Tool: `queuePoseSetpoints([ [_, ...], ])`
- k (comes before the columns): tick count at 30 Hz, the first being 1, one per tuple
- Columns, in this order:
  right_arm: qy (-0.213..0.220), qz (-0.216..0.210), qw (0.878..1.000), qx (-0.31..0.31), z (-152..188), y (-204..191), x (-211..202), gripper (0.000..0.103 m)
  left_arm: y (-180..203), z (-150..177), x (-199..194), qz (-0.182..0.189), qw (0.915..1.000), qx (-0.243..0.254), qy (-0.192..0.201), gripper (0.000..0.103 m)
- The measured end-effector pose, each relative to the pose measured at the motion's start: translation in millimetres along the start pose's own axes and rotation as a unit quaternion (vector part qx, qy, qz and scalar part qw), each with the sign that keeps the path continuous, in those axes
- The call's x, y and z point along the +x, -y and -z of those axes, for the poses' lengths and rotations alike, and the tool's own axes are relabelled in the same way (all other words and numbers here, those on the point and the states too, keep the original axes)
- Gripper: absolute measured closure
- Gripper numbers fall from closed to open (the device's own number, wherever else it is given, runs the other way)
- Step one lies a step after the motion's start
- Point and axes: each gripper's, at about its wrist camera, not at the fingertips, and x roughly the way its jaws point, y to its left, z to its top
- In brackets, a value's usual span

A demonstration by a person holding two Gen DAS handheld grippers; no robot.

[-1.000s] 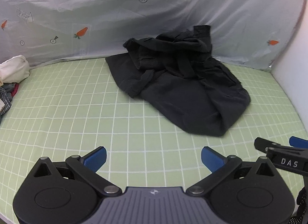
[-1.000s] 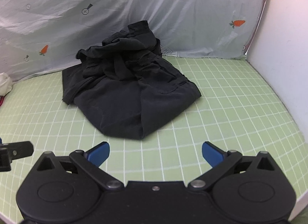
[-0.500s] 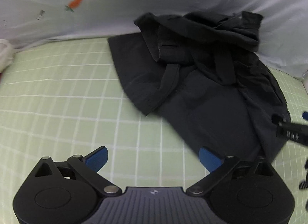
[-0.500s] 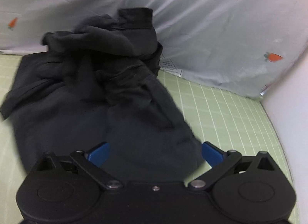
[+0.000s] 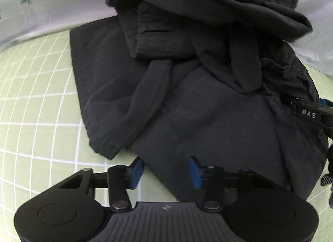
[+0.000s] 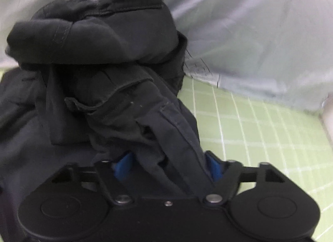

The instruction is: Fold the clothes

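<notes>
The black garment (image 5: pixel 208 106) is soft cloth. It looks matt, thin and a bit crinkly, with sewn seams along its edges. The surface (image 5: pixel 37 117) under it is covered in light green cloth with thin white lines, and it looks smooth and flat. The sheet (image 6: pixel 260 34) behind is pale grey cloth, wrinkled and maybe a little shiny, though the picture is blurry there. The left gripper (image 5: pixel 165 169) is black plastic, matt, with a ribbed grey part, round silver metal pins and blue pads (image 5: pixel 136 168) that look rubbery. The right gripper (image 6: pixel 168 167) is the same smooth black plastic.
</notes>
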Motion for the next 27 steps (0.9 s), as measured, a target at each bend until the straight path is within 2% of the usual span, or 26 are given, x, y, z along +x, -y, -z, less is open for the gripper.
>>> queuePoseSetpoints([
  [1, 0.0, 0.002, 1.0, -0.008, 2, -2, -3, 0.045, 3, 2, -1, -0.004, 1.0, 0.006, 0.002, 0.063],
  [2, 0.001, 0.006, 1.0, -0.02, 4, -4, -7, 0.054, 4, 4, -2, -0.006, 1.0, 0.006, 0.003, 0.065],
  [3, 0.001, 0.009, 0.999, -0.033, 7, -7, -11, 0.062, 5, 7, -4, -0.007, 1.0, 0.006, 0.003, 0.07],
  [4, 0.003, 0.011, 0.999, -0.043, 10, -10, -16, 0.065, 6, 10, -5, -0.008, 0.9999, 0.006, 0.004, 0.077],
  [5, 0.004, 0.011, 0.999, -0.052, 14, -12, -21, 0.073, 5, 14, -8, -0.006, 1.0, 0.001, 0.003, 0.08],
  [8, 0.004, -0.009, 0.998, -0.066, 28, -19, -42, 0.082, -2, 30, -16, 0.008, 0.9998, -0.018, -0.005, 0.092],
  [14, -0.002, -0.025, 0.996, -0.091, 75, -52, -88, 0.084, -17, 82, -41, 0.005, 0.9993, -0.033, -0.015, 0.1],
  [19, -0.01, -0.051, 0.997, -0.059, 128, -76, -138, 0.084, -30, 135, -68, -0.008, 0.9993, -0.031, -0.019, 0.1],
  [22, -0.013, -0.068, 0.996, -0.06, 155, -90, -166, 0.084, -42, 162, -84, -0.014, 0.9989, -0.04, -0.018, 0.1],
  [27, -0.022, -0.098, 0.994, -0.034, 188, -100, -198, 0.084, -65, 199, -114, -0.013, 0.998, -0.061, -0.014, 0.1],
])
